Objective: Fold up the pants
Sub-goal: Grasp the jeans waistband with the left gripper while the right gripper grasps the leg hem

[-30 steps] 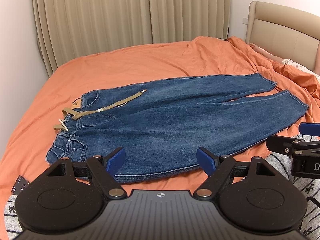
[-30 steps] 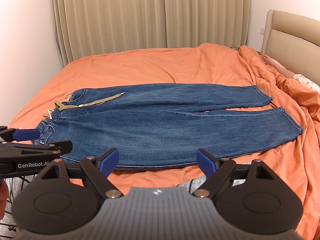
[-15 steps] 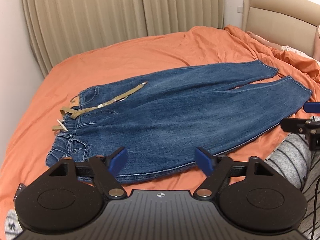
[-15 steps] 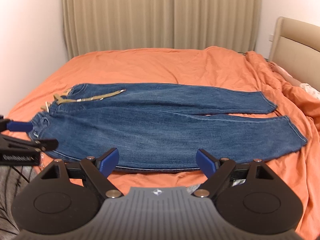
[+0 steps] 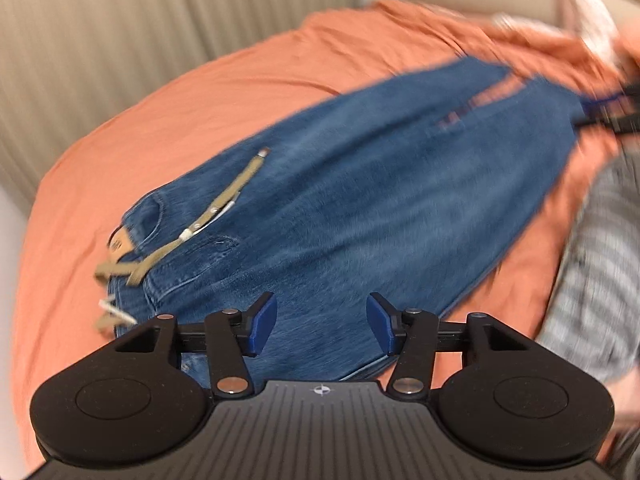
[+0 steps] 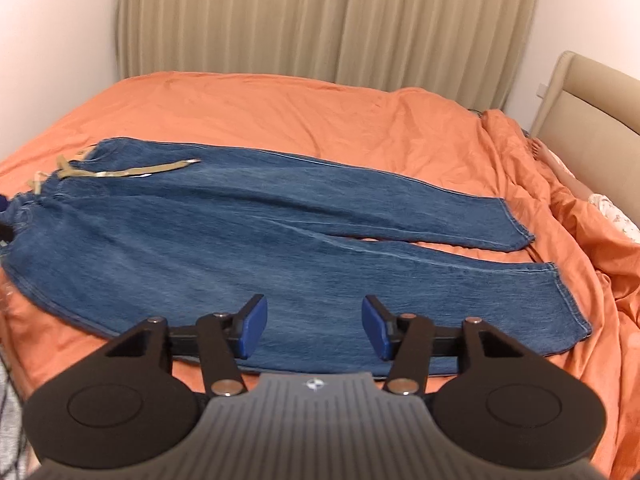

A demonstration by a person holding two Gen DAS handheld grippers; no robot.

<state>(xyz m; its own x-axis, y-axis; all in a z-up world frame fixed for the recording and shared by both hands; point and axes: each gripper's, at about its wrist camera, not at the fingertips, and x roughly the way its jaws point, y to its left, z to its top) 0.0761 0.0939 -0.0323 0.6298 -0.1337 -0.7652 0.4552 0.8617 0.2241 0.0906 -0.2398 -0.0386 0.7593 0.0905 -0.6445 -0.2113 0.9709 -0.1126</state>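
Blue jeans (image 6: 248, 240) lie flat on the orange bed (image 6: 320, 120), waist at the left with a tan belt (image 6: 128, 170), legs running right. My right gripper (image 6: 314, 328) is open and empty, just above the near edge of the near leg. In the blurred left wrist view the jeans (image 5: 360, 208) and belt (image 5: 216, 208) show too. My left gripper (image 5: 322, 328) is open and empty, above the waist end near the front edge. The right gripper shows there at the far right (image 5: 612, 112), by the hems.
Beige curtains (image 6: 320, 20) hang behind the bed. A padded headboard (image 6: 592, 104) stands at the right, with a person's hand (image 6: 540, 150) and patterned fabric (image 6: 612, 212) beside it. Striped clothing (image 5: 600, 260) is at the right of the left wrist view.
Both grippers have moved forward and lower over the jeans. The left one has swung toward the waist end and its view is motion-blurred. The right one has shifted right toward the legs. Jaws stayed open.
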